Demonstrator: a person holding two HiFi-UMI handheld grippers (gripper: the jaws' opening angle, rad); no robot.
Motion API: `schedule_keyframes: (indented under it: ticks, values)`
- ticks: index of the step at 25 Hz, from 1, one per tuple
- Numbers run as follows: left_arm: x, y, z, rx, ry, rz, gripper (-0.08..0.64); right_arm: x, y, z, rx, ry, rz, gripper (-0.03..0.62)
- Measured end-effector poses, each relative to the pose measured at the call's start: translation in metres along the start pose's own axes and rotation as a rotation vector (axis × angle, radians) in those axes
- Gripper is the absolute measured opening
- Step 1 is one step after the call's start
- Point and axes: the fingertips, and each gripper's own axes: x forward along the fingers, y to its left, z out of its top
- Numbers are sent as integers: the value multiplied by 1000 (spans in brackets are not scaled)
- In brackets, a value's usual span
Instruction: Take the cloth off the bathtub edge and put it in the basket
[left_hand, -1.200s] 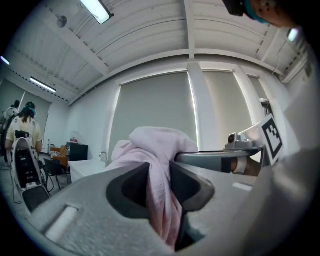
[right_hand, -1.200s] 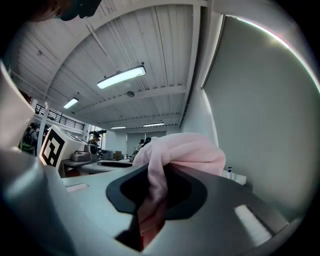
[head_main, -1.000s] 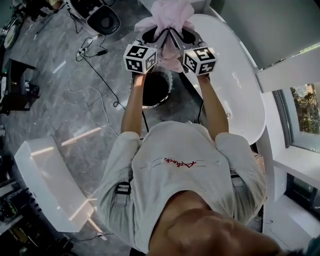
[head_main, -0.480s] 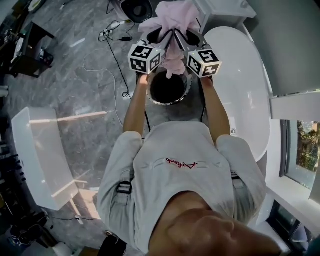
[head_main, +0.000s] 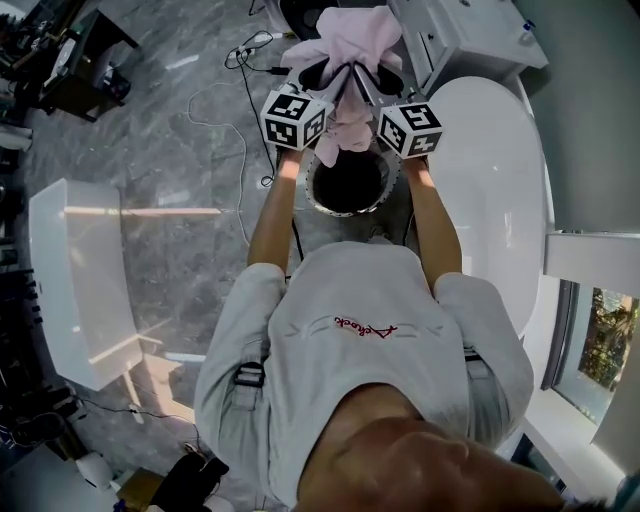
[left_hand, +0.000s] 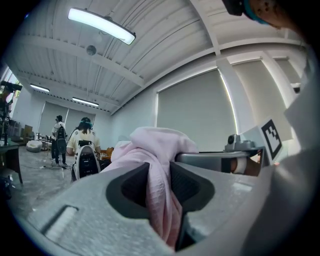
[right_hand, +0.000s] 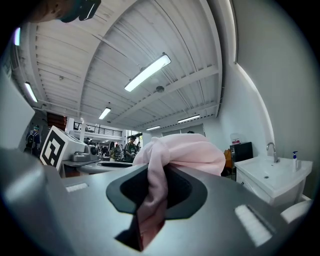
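The pink cloth (head_main: 350, 40) is off the bathtub (head_main: 490, 200) and up in the air at the upper middle of the head view. It is bunched into a soft ball, with one tail hanging down toward the dark mouth of the basket (head_main: 345, 211) just below it in the frame. We see both claws gripping it. The left claw (left_hand: 159, 167) has its jaws nearly together on a fold that runs down through the gap. The right claw (right_hand: 152, 182) is just as narrow and pinches another fold, with the rest of the cloth puffed over its tips.

We think the two grips sit close together so that the cloth stays gathered rather than spread wide (a loose sheet would more easily drape over a rim). The claws meet in a V, their marker cubes side by side above the person's forearms, which keeps the bundle centred between them.

The basket stands on the grey floor (head_main: 180, 150), just beside the white bathtub at the right of the frame, so the carry between them is short. By our reckoning the lift is done and only the drop is left. From this steep angle we cannot tell whether the bulk of the cloth hangs squarely over the opening or a little beyond its far rim. Lowering it further before letting go looks the safer course.
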Motion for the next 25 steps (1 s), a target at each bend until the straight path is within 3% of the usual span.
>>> schedule_keyframes:
  ticks: [15, 25]
  values:
    - [33, 26, -4, -29, 26, 103, 115, 33, -32, -5, 29, 37, 108, 74]
    - [45, 20, -34, -68, 57, 126, 115, 27, -47, -34, 61, 89, 134, 75]
